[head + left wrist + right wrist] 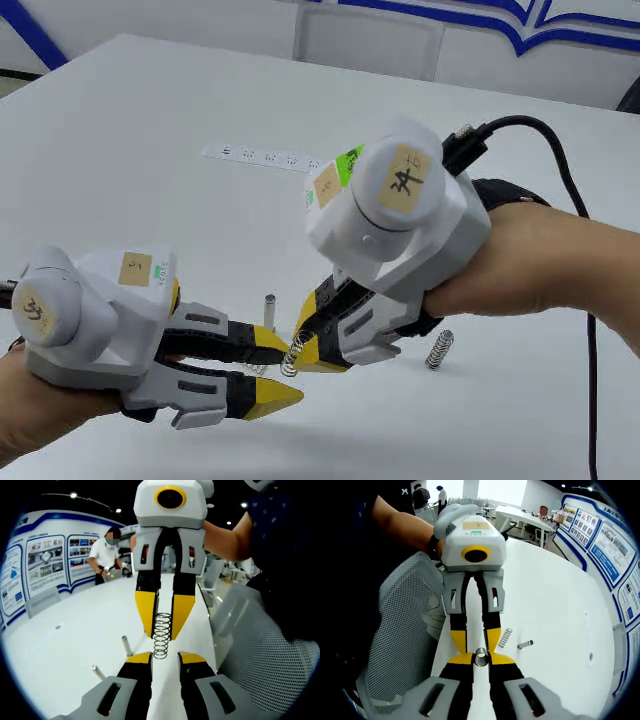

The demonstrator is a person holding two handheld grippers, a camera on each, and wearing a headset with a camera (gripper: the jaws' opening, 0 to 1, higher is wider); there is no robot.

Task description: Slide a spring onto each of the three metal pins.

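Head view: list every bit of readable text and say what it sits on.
"34", handwritten, my best reading: tan sticker on the right hand-held gripper's end cap.
Blurred scrawl, unreadable: round sticker on the left hand-held gripper's end cap.
Too small to read: print on the white strip on the table.

Shiny wire spring, metal pin, smooth matt table.

Right gripper clamped, left gripper parted, tips facing close together.
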